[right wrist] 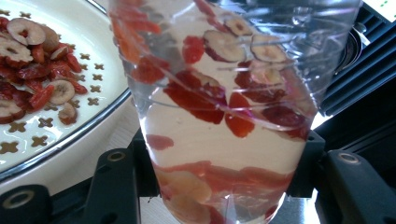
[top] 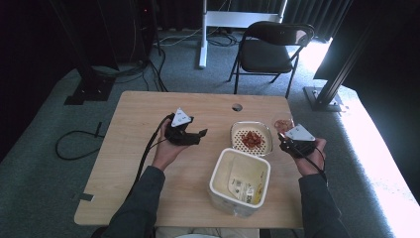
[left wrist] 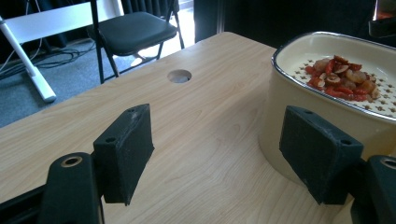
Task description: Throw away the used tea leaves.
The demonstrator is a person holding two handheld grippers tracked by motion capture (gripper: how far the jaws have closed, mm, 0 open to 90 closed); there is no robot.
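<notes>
A cream perforated bowl (top: 268,141) holding red dried fruit slices (top: 252,139) stands right of the table's middle. My left gripper (top: 198,134) hovers to its left, pointing at it. In the left gripper view the left gripper (left wrist: 224,158) is open with bare table between its pads, and the bowl's wall (left wrist: 280,107) stands just behind the right pad (left wrist: 317,154). My right gripper (top: 283,137) sits at the bowl's right, shut on a clear plastic cup (top: 283,124). Up close, the cup (right wrist: 224,93) is upright between the right gripper's (right wrist: 224,163) jaws, with red fruit slices inside.
A white rectangular tub (top: 214,177) with a printed packet (top: 245,186) inside stands near the front edge, below the bowl. A round cable hole (top: 237,107) is in the table's far side. A black folding chair (top: 270,47) stands behind the table.
</notes>
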